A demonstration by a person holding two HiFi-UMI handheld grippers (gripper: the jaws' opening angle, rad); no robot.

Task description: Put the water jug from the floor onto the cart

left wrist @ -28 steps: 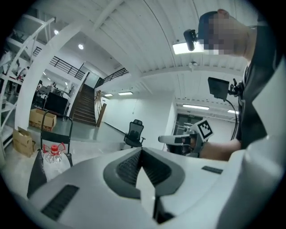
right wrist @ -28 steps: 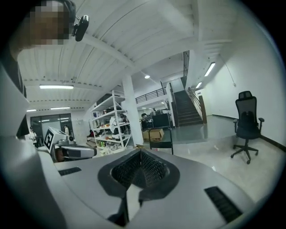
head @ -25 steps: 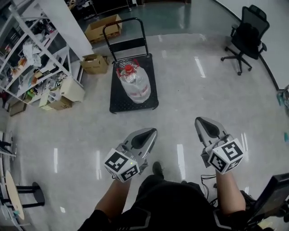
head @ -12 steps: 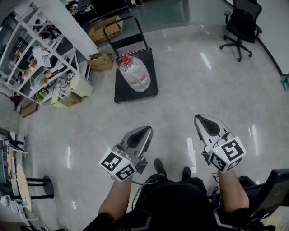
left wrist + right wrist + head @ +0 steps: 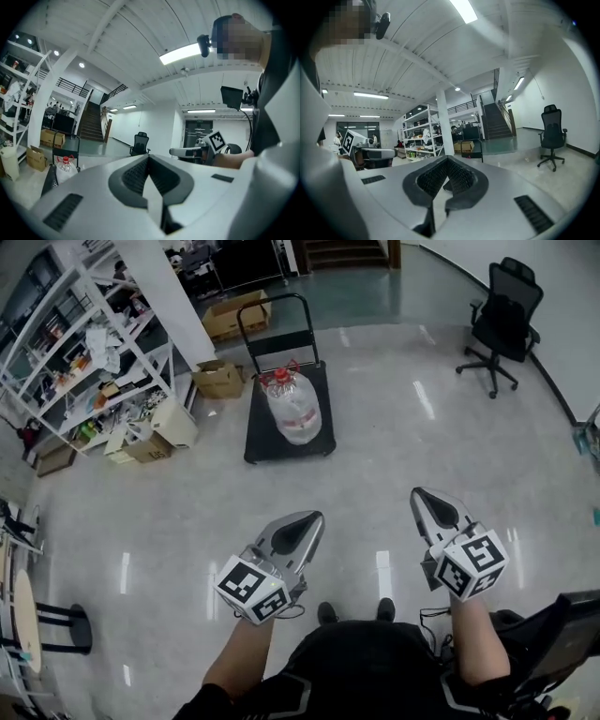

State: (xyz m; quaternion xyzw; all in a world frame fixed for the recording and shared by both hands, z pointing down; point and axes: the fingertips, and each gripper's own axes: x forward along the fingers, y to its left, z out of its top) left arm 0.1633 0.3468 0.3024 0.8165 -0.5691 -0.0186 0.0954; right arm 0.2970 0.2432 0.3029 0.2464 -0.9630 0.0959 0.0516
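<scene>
The clear water jug (image 5: 292, 409) with a red cap stands upright on the black flat cart (image 5: 267, 448), far ahead of me on the floor. My left gripper (image 5: 314, 518) and right gripper (image 5: 419, 493) are held level near my body, side by side, well short of the cart. Both are shut with nothing between their jaws. In the left gripper view the jug (image 5: 65, 168) shows small at the left, past my shut left gripper (image 5: 149, 157). Beyond my shut right gripper (image 5: 447, 159), the right gripper view shows the cart's handle (image 5: 472, 154).
White shelves (image 5: 84, 343) packed with clutter line the left side, with cardboard boxes (image 5: 217, 379) beside the cart. A black office chair (image 5: 502, 320) stands at the far right. A round stool (image 5: 28, 634) is at the near left. My shoes (image 5: 326, 613) show below the grippers.
The person has moved across the floor, so the cart with the jug sits a little farther off and to the right in the head view. Both grippers stayed shut and empty.
</scene>
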